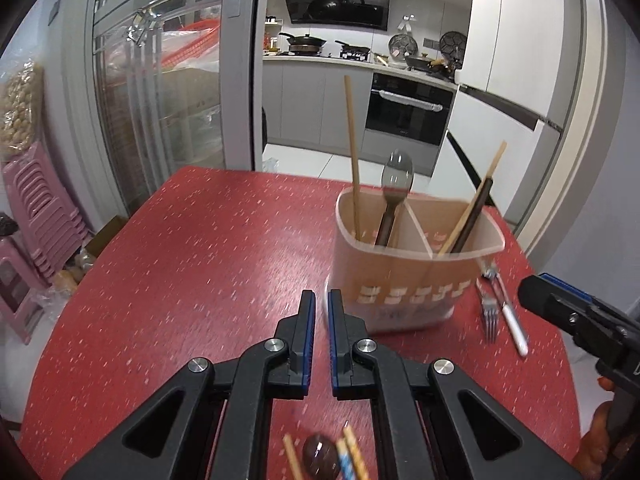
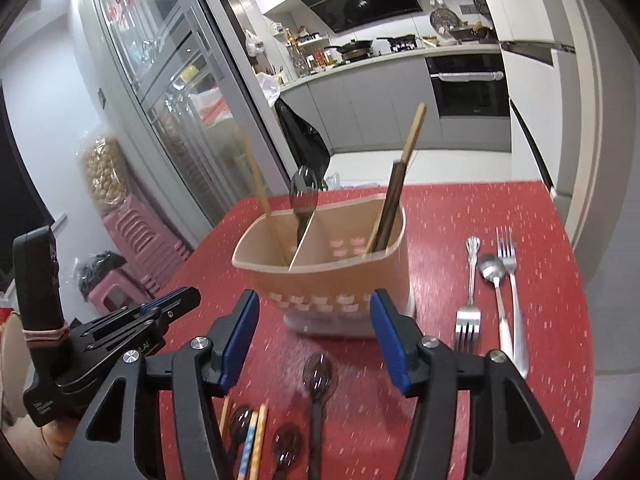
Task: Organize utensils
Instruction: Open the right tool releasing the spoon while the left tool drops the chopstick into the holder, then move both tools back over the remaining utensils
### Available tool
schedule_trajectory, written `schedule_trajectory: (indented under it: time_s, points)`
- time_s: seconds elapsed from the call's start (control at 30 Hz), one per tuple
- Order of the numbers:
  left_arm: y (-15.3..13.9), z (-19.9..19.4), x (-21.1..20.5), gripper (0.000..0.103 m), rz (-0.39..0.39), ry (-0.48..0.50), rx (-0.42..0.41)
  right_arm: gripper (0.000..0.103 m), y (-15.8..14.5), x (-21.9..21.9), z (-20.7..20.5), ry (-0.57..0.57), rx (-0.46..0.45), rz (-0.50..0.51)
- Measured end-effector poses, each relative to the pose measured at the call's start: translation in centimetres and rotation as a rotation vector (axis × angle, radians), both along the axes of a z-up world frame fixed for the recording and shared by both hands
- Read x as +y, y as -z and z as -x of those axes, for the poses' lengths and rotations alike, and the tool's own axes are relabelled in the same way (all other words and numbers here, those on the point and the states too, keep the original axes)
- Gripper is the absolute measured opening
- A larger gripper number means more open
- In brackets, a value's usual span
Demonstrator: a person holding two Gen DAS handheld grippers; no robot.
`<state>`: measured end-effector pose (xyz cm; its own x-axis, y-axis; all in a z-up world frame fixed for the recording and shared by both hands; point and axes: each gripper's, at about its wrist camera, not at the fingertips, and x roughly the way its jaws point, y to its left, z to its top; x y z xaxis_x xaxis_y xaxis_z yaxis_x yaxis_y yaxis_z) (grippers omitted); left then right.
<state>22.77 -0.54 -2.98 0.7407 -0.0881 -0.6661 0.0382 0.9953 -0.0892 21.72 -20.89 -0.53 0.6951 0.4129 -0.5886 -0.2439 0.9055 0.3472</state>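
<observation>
red speckled table [image 2: 480, 216], utensil holder [image 2: 332, 280], forks [image 2: 468, 316], spoons [image 2: 318, 372], chopsticks [image 2: 256, 436]

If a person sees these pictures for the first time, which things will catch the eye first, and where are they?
First comes the beige utensil holder in the middle of the red table, with chopsticks and a dark spoon standing in its two compartments. To its right, two forks and a silver spoon lie side by side on the table. Nearest the camera, the right gripper is open with nothing between its pads, above more dark spoons and chopsticks.

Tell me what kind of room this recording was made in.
Most likely a home dining area opening onto a kitchen: a red table holds a utensil holder, and beyond it are a built-in oven and pans on a stove.
</observation>
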Motion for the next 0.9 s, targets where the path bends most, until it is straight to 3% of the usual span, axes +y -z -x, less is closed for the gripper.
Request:
schedule_trajectory:
  time_s: [0.27,0.57,0.6,0.63,0.67,0.83,0.9]
  points:
    - [2.1,4.3,0.9,0.028,-0.036,-0.015,0.047,0.069,1.9,0.4,3.3,0.013,0.083,0.023]
    - [4.0,7.5,1.7,0.031,-0.020,-0.025,0.081,0.079,3.7,0.5,6.2,0.020,0.142,0.039]
    - [4.1,7.7,1.8,0.040,-0.020,-0.028,0.085,0.080,3.9,0.5,6.5,0.020,0.147,0.042]
    - [4.4,7.9,1.9,0.088,-0.021,-0.031,0.091,0.080,4.1,0.5,6.8,0.021,0.154,0.045]
    - [4.6,8.3,2.1,0.103,-0.025,-0.047,0.101,0.080,4.2,0.5,7.0,0.022,0.158,0.046]
    - [5.7,9.9,2.6,0.103,-0.034,-0.058,0.090,0.082,5.2,0.3,8.0,0.033,0.192,0.049]
    - [6.5,10.5,2.9,0.103,-0.036,-0.072,0.101,0.099,5.5,0.3,8.3,0.032,0.201,0.058]
